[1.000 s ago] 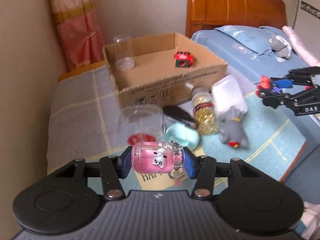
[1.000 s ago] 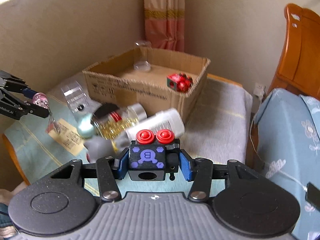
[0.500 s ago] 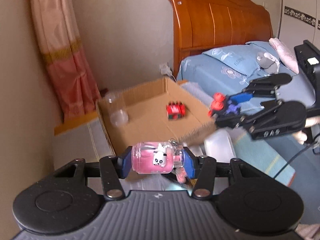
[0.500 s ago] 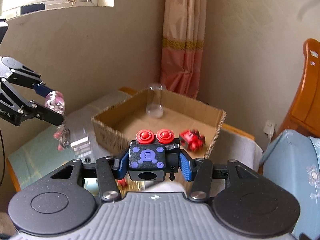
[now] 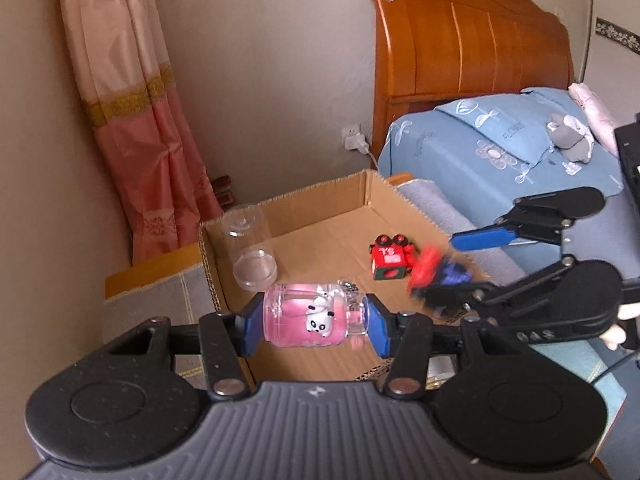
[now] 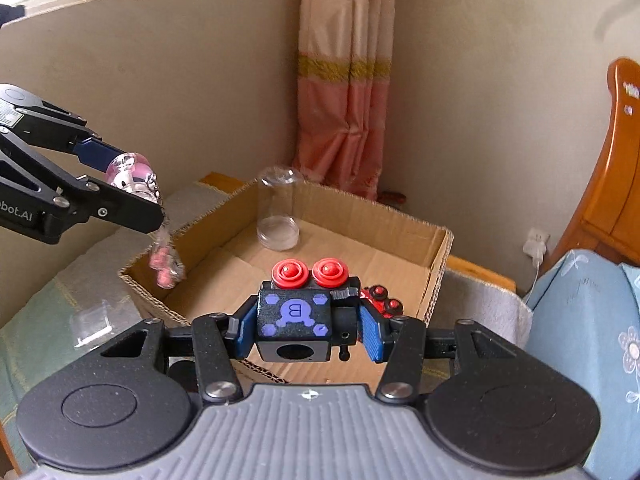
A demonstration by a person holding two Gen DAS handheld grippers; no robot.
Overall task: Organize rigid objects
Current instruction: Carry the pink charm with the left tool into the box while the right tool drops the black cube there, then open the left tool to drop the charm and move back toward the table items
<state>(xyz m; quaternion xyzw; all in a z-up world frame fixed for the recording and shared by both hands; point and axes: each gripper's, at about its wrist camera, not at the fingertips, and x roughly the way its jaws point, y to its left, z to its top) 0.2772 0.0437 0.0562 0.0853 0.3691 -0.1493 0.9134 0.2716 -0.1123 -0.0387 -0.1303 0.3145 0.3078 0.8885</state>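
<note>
An open cardboard box (image 5: 288,200) holds an upright clear jar (image 5: 250,248) and a red toy cube (image 5: 390,260). My left gripper (image 5: 316,320) is shut on a pink see-through bottle (image 5: 292,316) with a panda charm, lying crosswise over the box's near wall. Its keychain dangles over the left rim in the right wrist view. My right gripper (image 6: 306,328) carries a black toy cube (image 6: 294,316) with two red knobs above the box floor. Its jaws are opening, and the cube still sits between the pads. The left wrist view shows that black toy cube (image 5: 440,274) blurred.
A bed with blue bedding (image 5: 480,152) and a wooden headboard (image 5: 460,40) lies to the right of the box. A pink curtain (image 5: 132,120) hangs behind it. A small clear plastic case (image 6: 92,320) lies on the cloth left of the box (image 6: 436,264).
Both grippers have travelled with their loads from above the cluttered cloth to above the cardboard box. The right gripper's cube now hangs lower, near the red cube.
</note>
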